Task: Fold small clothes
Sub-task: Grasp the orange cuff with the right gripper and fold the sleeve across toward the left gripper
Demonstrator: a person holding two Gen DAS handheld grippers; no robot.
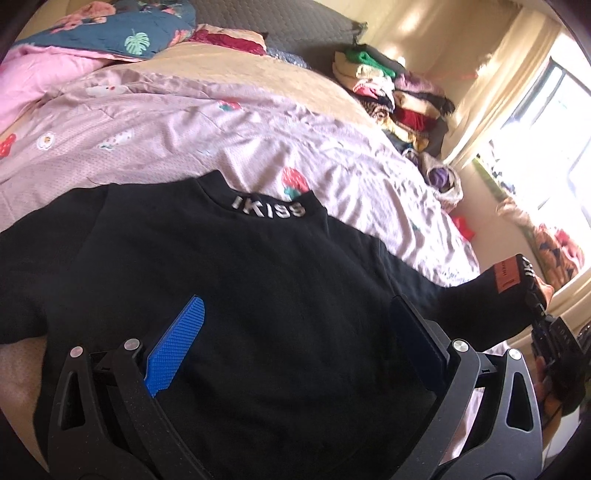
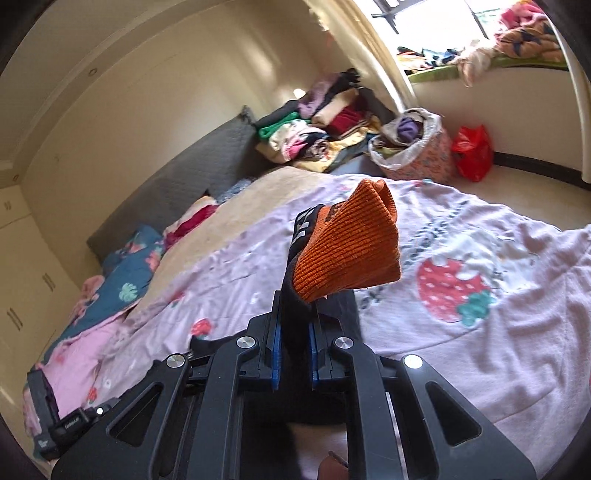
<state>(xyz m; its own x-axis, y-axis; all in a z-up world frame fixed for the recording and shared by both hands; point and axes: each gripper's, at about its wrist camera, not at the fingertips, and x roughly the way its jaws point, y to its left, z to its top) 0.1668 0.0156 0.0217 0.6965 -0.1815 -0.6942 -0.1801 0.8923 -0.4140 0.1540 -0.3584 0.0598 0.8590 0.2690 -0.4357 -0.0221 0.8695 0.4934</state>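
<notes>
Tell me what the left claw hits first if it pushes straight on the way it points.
Most likely the black top: the open left claw points down at its chest, nothing between. The gap to the cloth is hard to judge.

Pink bedspread [image 2: 480,236] beyond the black shirt [image 1: 240,295] lies open; clothes pile [image 2: 314,129] and basket [image 2: 417,147] crowd the bed's far end.

- A pink bedspread [image 2: 480,332] with strawberry prints covers the bed.
- A teal floral quilt [image 1: 122,33] lies bunched near the grey headboard [image 2: 177,188].
- A pile of folded clothes [image 2: 317,125] sits at the bed's far corner.
- A fabric basket [image 2: 413,147] stands beside a red plastic bag [image 2: 474,149] on the floor.
- Cream curtains [image 1: 491,96] hang by the bright window [image 1: 554,122].
</notes>
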